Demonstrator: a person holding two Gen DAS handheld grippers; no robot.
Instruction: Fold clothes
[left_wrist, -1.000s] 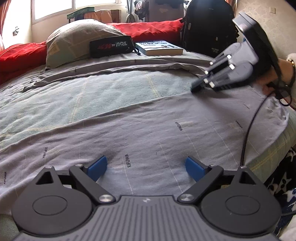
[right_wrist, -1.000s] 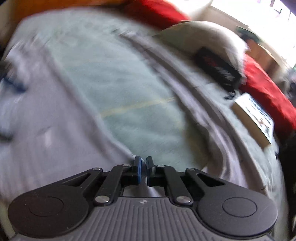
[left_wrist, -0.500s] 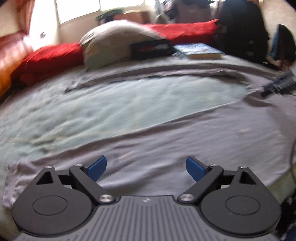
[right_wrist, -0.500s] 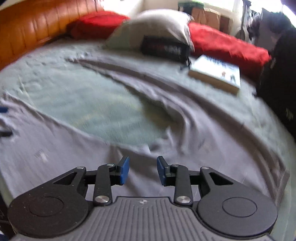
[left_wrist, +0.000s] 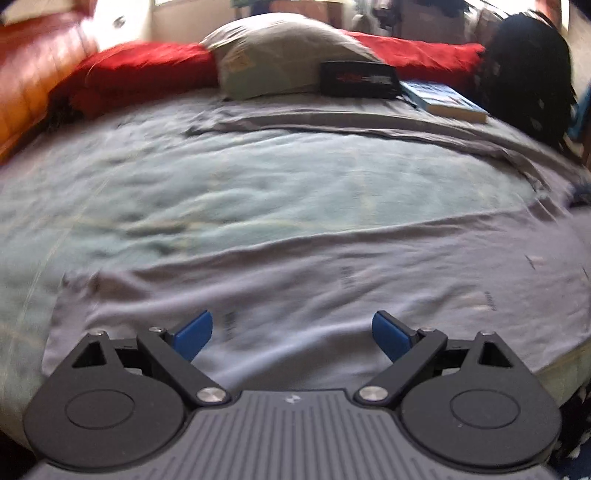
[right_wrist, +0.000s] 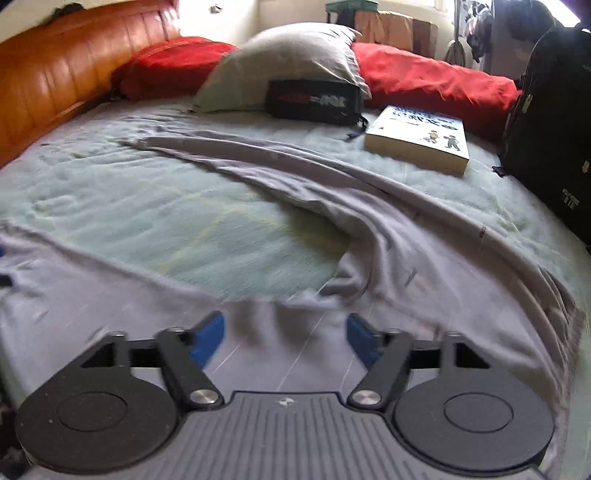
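Note:
A grey garment (left_wrist: 332, 277) lies spread across the pale green bed sheet (left_wrist: 258, 192), one long part along the near edge and another running toward the pillow. My left gripper (left_wrist: 291, 332) hovers open over the near part, close to its left end, with only flat cloth beneath its blue pads. In the right wrist view the same garment (right_wrist: 369, 206) bunches into folds where its two parts meet. My right gripper (right_wrist: 286, 332) stands just above the cloth there. Its jaws are opening and nothing is pinched between them.
At the back of the bed lie a grey pillow (right_wrist: 288, 62), red bedding (right_wrist: 436, 81), a black pouch (right_wrist: 314, 101) and a book (right_wrist: 421, 138). A black backpack (right_wrist: 550, 122) stands at the right. An orange headboard (right_wrist: 55, 81) lines the left side.
My right gripper went from shut to wide open and its view rolled level. My left gripper slid leftward along the cloth, still open. The right gripper has left the left wrist view.

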